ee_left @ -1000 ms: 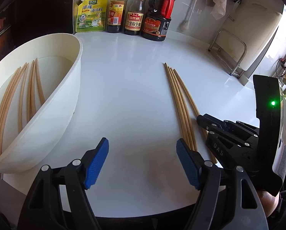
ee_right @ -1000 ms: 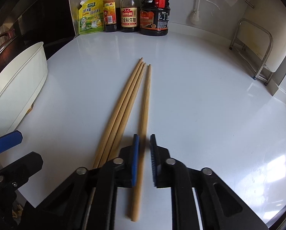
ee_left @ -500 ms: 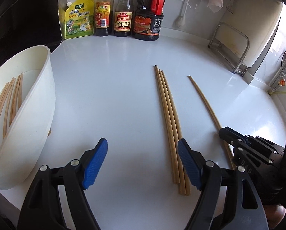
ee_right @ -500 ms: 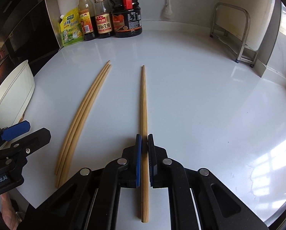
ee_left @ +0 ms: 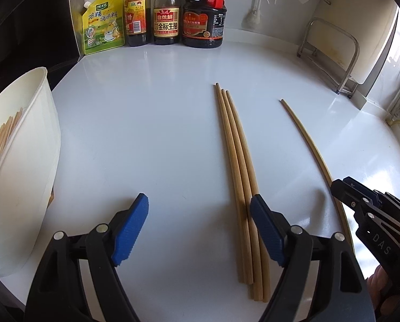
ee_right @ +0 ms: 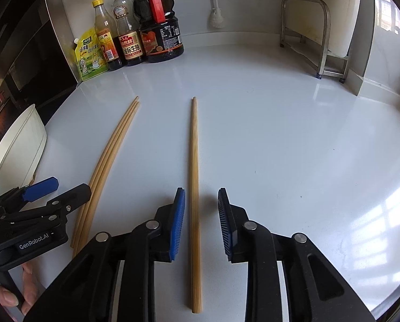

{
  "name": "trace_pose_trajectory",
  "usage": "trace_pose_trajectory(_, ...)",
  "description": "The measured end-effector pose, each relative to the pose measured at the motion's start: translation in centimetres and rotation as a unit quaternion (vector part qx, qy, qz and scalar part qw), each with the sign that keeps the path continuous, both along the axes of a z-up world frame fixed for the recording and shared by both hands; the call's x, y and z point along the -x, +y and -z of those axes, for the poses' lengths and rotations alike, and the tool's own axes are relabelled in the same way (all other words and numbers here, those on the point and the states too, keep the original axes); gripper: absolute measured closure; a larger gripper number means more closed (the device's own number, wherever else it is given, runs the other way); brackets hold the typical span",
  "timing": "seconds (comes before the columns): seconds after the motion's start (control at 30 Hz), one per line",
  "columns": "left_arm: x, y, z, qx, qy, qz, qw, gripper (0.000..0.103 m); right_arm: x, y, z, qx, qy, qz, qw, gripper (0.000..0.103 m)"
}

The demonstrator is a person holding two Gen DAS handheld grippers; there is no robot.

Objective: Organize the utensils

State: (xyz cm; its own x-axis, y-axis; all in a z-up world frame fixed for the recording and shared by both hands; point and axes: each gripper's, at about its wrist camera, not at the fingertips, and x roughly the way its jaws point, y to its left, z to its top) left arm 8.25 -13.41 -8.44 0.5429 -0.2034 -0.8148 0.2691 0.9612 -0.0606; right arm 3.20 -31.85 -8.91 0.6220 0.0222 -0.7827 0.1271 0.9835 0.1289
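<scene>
Risk of nudging the three chopsticks (ee_left: 240,187) at 3 o'clock of wide, opening, empty left gripper (ee_left: 200,228); right gripper (ee_right: 201,225) jaws parting, single chopstick (ee_right: 194,174) released between them.

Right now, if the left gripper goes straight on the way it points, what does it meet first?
Probably the bare white countertop. The open left gripper points down at it, with the three bundled chopsticks just beside its right finger; depth is hard to judge.

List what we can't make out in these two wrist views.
- Chopsticks in the white tub, left view: count unclear, cut off by the frame edge and the tub wall.
- Bundle of three chopsticks, right view: near ends hidden behind the left gripper.
- Bottle tops, left view: cropped by the frame.
</scene>
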Motion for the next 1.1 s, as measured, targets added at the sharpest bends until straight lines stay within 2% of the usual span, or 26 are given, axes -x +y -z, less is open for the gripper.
trace_pose_trajectory(0.57, -0.3, -0.3, 0.4, -0.033, -0.019, 0.005, 0.9993, 0.024, 0.0, 0.0, 0.2, 0.002, -0.002, -0.004, 1.0, 0.078)
trace_pose_trajectory(0.87, -1.7, -0.7, 0.3, -0.037, -0.017, 0.002, 0.9992, 0.023, -0.3, 0.1, 0.1, 0.003, 0.0, -0.003, 1.0, 0.078)
trace_pose_trajectory(1.1, -3.1, -1.1, 0.4, -0.031, -0.009, -0.003, 0.9995, 0.023, -0.8, 0.6, 0.0, 0.027, 0.004, -0.01, 1.0, 0.076)
